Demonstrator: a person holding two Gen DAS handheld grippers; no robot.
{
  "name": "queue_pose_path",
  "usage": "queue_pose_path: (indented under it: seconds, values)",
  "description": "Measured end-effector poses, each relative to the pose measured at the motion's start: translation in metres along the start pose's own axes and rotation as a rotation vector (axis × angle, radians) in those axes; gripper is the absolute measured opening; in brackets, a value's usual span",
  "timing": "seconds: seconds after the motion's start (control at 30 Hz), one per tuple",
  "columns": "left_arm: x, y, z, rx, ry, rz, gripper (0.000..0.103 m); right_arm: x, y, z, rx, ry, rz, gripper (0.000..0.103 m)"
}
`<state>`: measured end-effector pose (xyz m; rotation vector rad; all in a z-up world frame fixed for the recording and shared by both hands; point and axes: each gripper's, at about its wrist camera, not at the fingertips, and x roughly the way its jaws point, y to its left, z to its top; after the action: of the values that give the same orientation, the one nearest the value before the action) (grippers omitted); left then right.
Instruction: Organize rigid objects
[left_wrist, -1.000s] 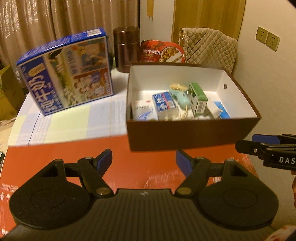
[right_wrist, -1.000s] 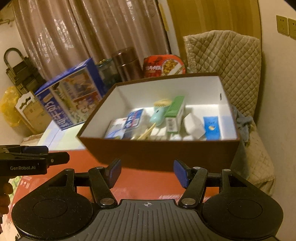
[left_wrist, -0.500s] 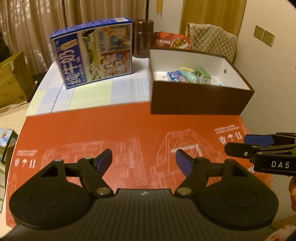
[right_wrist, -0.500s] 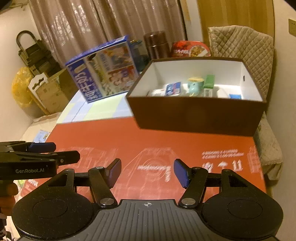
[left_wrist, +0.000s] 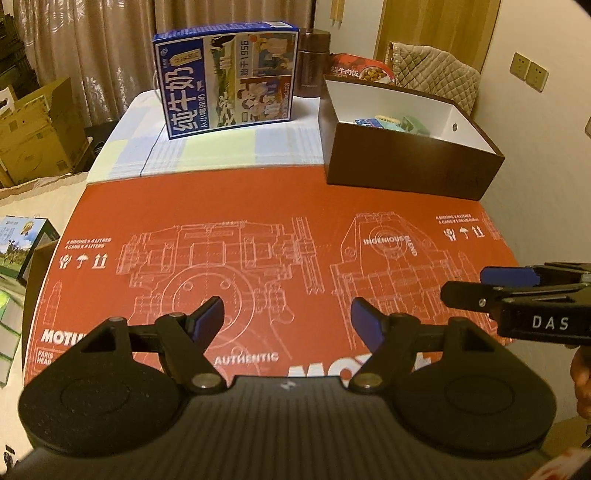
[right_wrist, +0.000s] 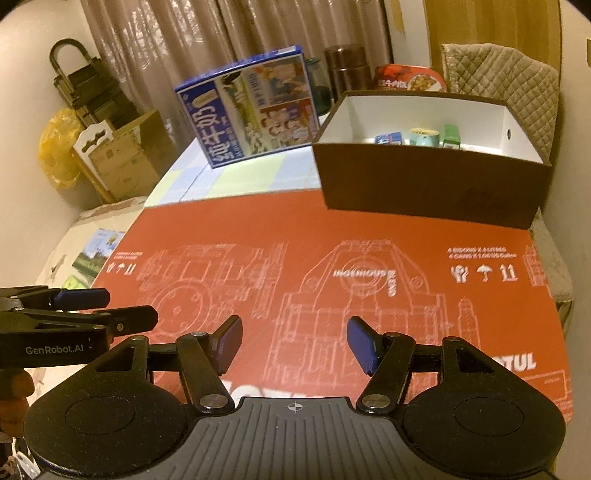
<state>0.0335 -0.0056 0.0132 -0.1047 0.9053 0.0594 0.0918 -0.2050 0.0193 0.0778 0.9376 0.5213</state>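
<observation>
Both released, empty claws, left (left_wrist: 287, 317) and right (right_wrist: 294, 343), farther back from brown box (right_wrist: 424, 188) of small packets (right_wrist: 388, 139).

Home room: curtains (left_wrist: 92, 55) upper left, quilt-covered chair (left_wrist: 436, 70) upper right, wall sockets (left_wrist: 528, 70), cardboard boxes (left_wrist: 37, 129) at left.

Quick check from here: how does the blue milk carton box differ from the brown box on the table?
The blue milk carton box is closed and stands upright on the pale checked cloth; the brown box is open-topped and sits partly on the red cardboard sheet. The milk box has printed pictures and Chinese text all over; the brown box is plain outside, white inside, with small packages in it. Both are rectangular cardboard.
</observation>
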Motion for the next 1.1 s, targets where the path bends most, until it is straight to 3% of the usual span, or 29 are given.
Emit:
queue_pose_path:
  seconds: [0.37, 1.1]
  values:
    - [-0.02, 0.01, -0.022, 0.005, -0.01, -0.009, 0.073, -0.008, 0.024, -0.026, 0.001, 0.006, -0.006, 0.06]
    - [-0.027, 0.018, -0.033, 0.006, -0.016, -0.015, 0.073, -0.01, 0.037, -0.035, -0.007, 0.008, -0.013, 0.06]
